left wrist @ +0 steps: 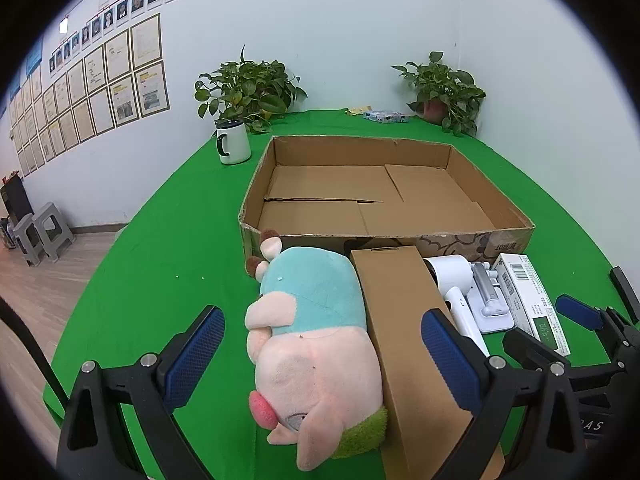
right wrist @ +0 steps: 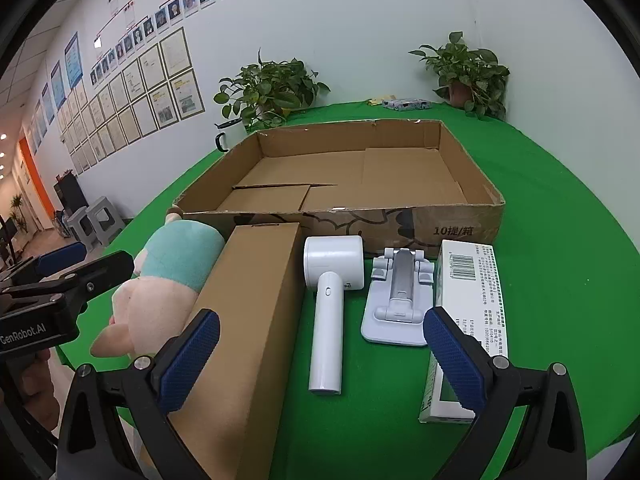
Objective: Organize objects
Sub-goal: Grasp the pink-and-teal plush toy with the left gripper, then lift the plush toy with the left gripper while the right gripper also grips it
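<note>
A row of objects lies on the green table in front of a shallow open cardboard box [left wrist: 496,236] [right wrist: 460,224]. From the left: a pink and teal plush toy [left wrist: 316,344] [right wrist: 176,264], a long brown carton [left wrist: 404,320] [right wrist: 248,312], a white hair dryer [right wrist: 328,304] [left wrist: 456,276], a white phone stand [right wrist: 400,300] [left wrist: 488,300], and a white printed box [right wrist: 472,312] [left wrist: 532,296]. My left gripper [left wrist: 324,364] is open, its fingers either side of the plush toy and carton. My right gripper [right wrist: 324,360] is open above the hair dryer's handle.
A white mug [left wrist: 234,142] stands left of the cardboard box. Two potted plants [left wrist: 248,88] [left wrist: 444,88] and a small patterned packet [left wrist: 386,117] sit at the table's far edge by the wall. Grey stools [left wrist: 40,232] stand on the floor at left.
</note>
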`<state>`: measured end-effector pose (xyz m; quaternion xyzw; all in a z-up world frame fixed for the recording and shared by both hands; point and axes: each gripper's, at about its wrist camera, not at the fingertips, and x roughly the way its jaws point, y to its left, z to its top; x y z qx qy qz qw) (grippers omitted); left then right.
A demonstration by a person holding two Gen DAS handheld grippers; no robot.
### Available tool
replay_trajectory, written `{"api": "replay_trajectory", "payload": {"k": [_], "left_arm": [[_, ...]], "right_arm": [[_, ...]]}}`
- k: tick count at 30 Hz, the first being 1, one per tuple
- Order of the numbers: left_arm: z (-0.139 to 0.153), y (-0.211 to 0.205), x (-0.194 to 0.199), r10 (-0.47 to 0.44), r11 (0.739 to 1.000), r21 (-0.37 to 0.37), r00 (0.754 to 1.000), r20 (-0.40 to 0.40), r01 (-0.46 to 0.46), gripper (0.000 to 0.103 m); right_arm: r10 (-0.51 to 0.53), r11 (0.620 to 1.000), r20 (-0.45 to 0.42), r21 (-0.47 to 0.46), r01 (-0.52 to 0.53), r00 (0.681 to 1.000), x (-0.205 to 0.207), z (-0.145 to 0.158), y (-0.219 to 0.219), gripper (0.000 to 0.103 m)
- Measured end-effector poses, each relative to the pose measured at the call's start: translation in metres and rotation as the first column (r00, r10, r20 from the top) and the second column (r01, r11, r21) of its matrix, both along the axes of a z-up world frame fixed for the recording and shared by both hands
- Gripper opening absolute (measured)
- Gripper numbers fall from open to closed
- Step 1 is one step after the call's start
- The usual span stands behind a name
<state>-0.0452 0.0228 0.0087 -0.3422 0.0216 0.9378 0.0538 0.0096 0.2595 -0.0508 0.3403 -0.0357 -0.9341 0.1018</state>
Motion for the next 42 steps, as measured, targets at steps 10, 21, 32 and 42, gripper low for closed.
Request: {"api": "replay_trajectory", "payload": {"k": [10, 21, 32, 42], "left_arm": [[-0.013, -0.010, -0.008, 0.003, 1.000, 0.027, 0.999, 0.040, -0.004, 0.099], [-0.025, -0.026, -0.014, -0.025, 0.995, 0.101, 0.998, 0.064, 0.018, 0.098], [-0.060, -0.041, -0.023, -0.109, 0.967, 0.247, 0.982, 0.153, 0.069, 0.071], [-0.058, -0.053, -0.014, -0.139, 0.954, 0.286, 0.979, 0.149, 0.092, 0.052]], "right_arm": [[-0.002, 1.000, 0.044, 0.008, 0.002, 0.999, -0.018, -0.001, 0.001, 0.103], [0.052, 0.998, 0.062, 0.043, -0.054, 0.997, -0.028, -0.001, -0.019, 0.103], [0.166, 0.986, 0.071, -0.018, -0.165, 0.984, -0.032, 0.010, -0.034, 0.103], [0.358, 0.924, 0.057, -0.164, -0.345, 0.932, -0.037, 0.037, -0.063, 0.102]]}}
